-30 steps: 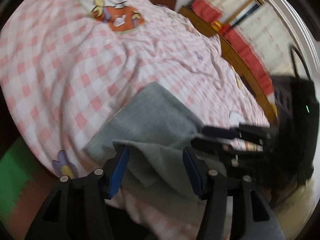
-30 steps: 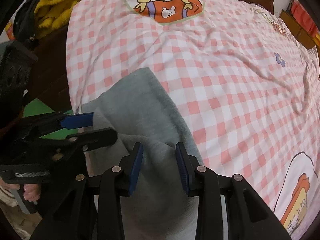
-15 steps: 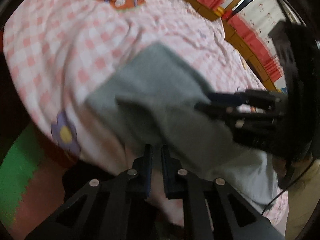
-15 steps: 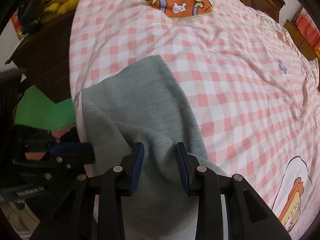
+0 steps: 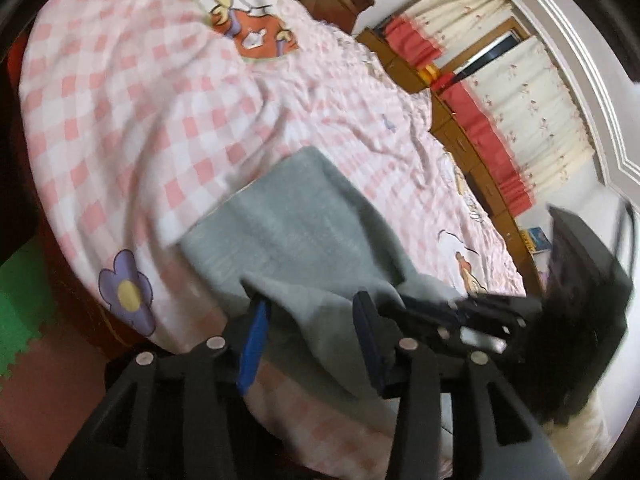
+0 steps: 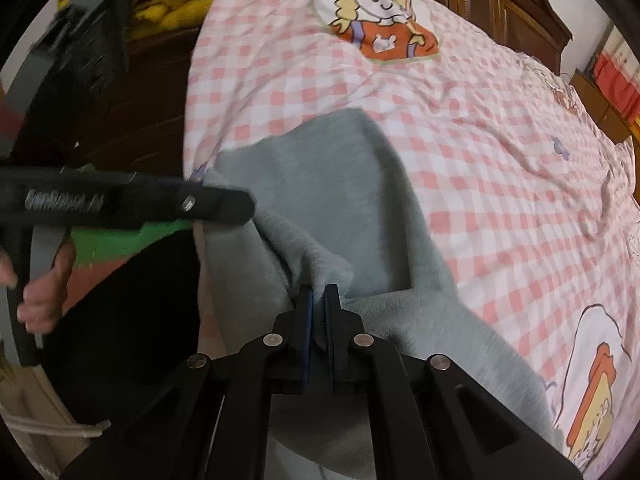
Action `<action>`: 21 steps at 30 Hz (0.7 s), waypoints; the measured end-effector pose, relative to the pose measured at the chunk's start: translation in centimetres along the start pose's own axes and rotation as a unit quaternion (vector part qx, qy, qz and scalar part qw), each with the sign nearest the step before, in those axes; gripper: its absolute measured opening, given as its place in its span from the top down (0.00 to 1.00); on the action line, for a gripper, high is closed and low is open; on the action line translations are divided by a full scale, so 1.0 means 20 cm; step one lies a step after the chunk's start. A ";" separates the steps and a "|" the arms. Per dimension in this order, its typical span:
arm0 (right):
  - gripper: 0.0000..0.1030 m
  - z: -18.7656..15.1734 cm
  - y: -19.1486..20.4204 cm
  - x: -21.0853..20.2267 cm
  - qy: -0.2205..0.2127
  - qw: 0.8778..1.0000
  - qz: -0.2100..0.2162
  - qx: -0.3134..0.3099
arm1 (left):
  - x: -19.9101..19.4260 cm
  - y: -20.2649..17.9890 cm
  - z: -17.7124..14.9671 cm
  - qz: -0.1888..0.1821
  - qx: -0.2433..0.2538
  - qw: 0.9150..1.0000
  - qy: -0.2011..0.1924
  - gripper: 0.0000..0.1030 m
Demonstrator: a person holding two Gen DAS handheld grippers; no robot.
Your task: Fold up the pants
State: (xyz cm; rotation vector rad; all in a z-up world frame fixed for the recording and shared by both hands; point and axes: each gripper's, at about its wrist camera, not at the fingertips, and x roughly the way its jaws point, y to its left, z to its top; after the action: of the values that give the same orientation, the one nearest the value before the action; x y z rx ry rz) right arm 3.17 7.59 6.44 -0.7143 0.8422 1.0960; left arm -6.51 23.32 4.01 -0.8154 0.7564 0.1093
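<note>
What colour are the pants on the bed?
Plain grey fleece pants, clearest in the right wrist view.

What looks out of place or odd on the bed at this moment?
The grey pants are not flat: a ridge of cloth is pulled up where the right gripper pinches it, and the near part hangs over the bed edge. The left gripper is open around another raised edge. The checked sheet is wrinkled.

Pretty clearly a bedroom in someone's home. There's a bed (image 6: 500, 168) covered in a pink-and-white checked sheet printed with a cartoon girl (image 6: 380, 16) and a purple flower (image 5: 126, 292). Dark wooden wardrobe doors (image 6: 504, 0) stand past its far edge, cream floral curtains with red trim (image 5: 532, 120) hang at the window, and green foam floor mats (image 5: 20, 304) lie beside the near corner.
</note>
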 end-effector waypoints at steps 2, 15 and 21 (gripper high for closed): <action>0.94 0.00 0.00 0.00 -0.003 1.000 -0.006 0.002 | 0.01 0.01 0.00 0.002 -0.004 1.000 0.004 0.57; 0.91 0.21 -0.19 0.09 -0.031 0.995 -0.065 0.069 | -0.14 -0.08 0.13 0.017 0.072 0.994 -0.079 0.96; 0.78 0.19 -0.21 0.12 -0.026 0.995 -0.048 0.080 | 0.03 0.08 0.10 0.045 0.030 0.998 -0.026 0.96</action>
State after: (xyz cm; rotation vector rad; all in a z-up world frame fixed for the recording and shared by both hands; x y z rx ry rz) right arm 8.49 10.62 6.57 -0.5847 0.8315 0.9456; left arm -5.53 25.74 3.47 -0.7188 0.7441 0.1872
